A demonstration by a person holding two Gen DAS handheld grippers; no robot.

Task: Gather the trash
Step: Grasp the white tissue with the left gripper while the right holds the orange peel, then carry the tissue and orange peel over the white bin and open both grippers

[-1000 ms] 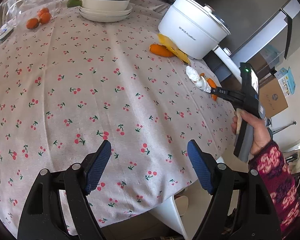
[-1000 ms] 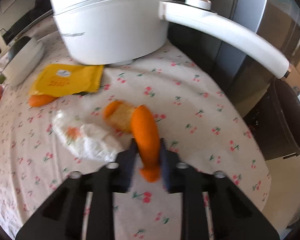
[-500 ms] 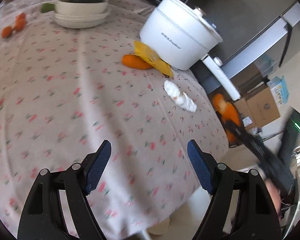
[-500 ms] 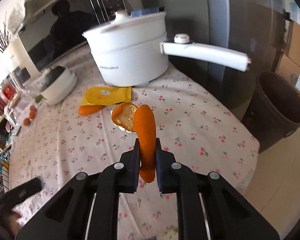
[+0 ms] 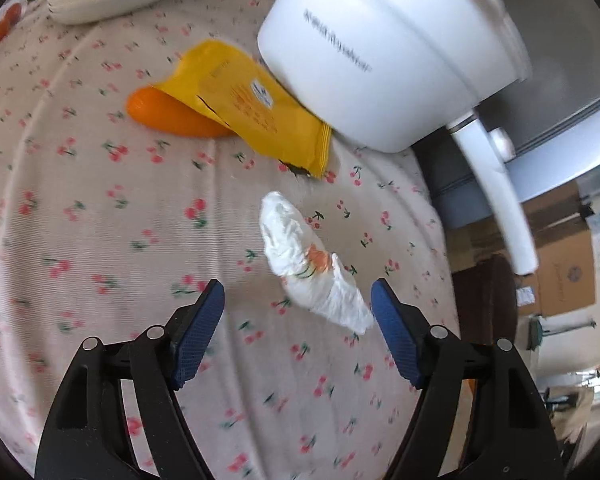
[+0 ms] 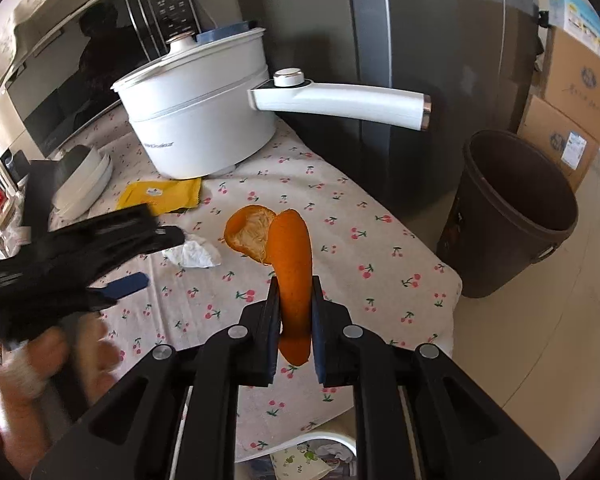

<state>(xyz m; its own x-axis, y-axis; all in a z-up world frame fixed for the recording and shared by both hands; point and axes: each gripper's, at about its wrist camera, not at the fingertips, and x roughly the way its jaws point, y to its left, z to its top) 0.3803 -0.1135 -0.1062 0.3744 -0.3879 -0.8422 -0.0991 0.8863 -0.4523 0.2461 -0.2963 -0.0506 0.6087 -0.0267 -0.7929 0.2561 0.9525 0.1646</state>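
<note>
The right tongs (image 6: pixel 294 312) are clamped on a peel (image 6: pixel 290 268) held above the counter (image 6: pixel 380 248), well left of the bin (image 6: pixel 516 216), so it may slip out, while the left tongs (image 5: pixel 298 320), apart and blurred, straddle the tissue (image 5: pixel 308 264) and might nudge it.

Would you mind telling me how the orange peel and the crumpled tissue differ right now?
The orange peel is lifted off the tablecloth, clamped in the right gripper; the crumpled tissue lies on it, ungripped, before the open left gripper. The peel is smooth and orange, the tissue wrinkled and white. Both are trash.
</note>
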